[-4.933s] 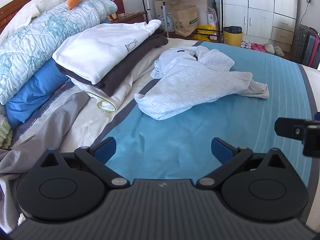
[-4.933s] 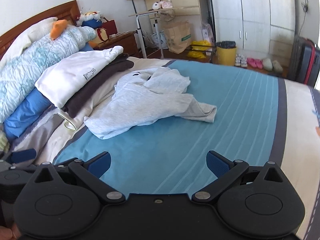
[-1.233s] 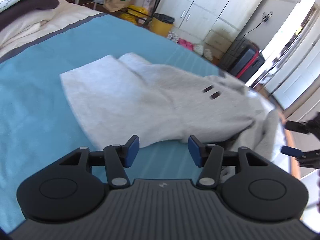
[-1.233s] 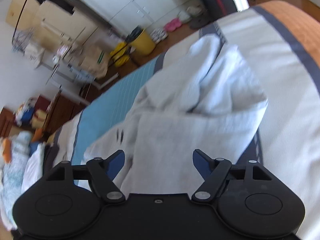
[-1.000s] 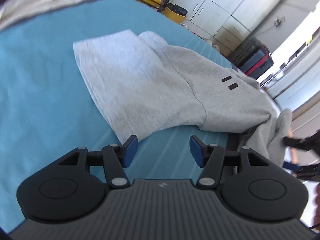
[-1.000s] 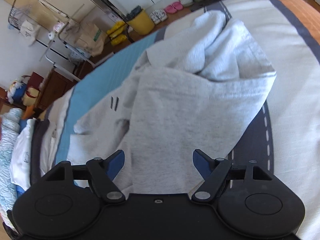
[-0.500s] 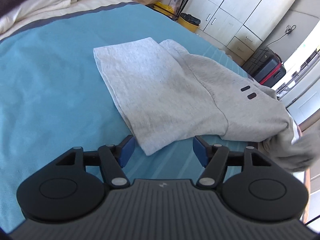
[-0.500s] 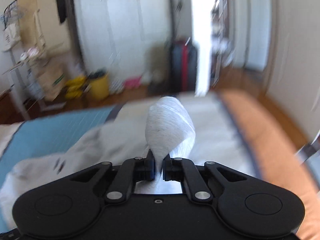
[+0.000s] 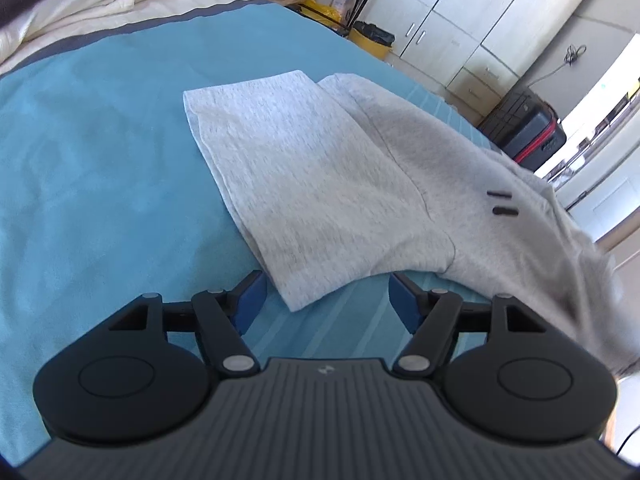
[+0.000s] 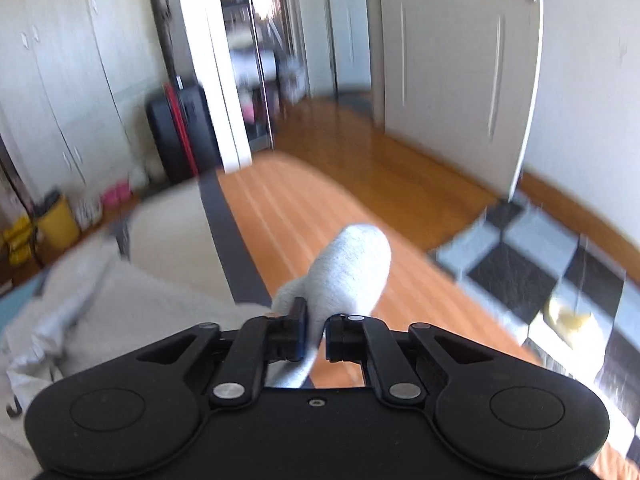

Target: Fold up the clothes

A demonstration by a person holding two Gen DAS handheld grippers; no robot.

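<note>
Pinching a fold of the grey sweatshirt (image 9: 320, 184), the right gripper (image 10: 316, 330) is clamped tight — lifted past the bed's (image 9: 88, 152) edge. Left gripper (image 9: 324, 300) hangs spread wide at the garment's near corner — grasping nothing.

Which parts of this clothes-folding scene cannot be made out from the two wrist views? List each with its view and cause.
- Left wrist view: the grey garment blurs at its far right end.
- Left wrist view: the folded pile is cut off by the top-left edge.
- Right wrist view: motion blur smears the room; the right gripper hides the cloth below its grip.
</note>
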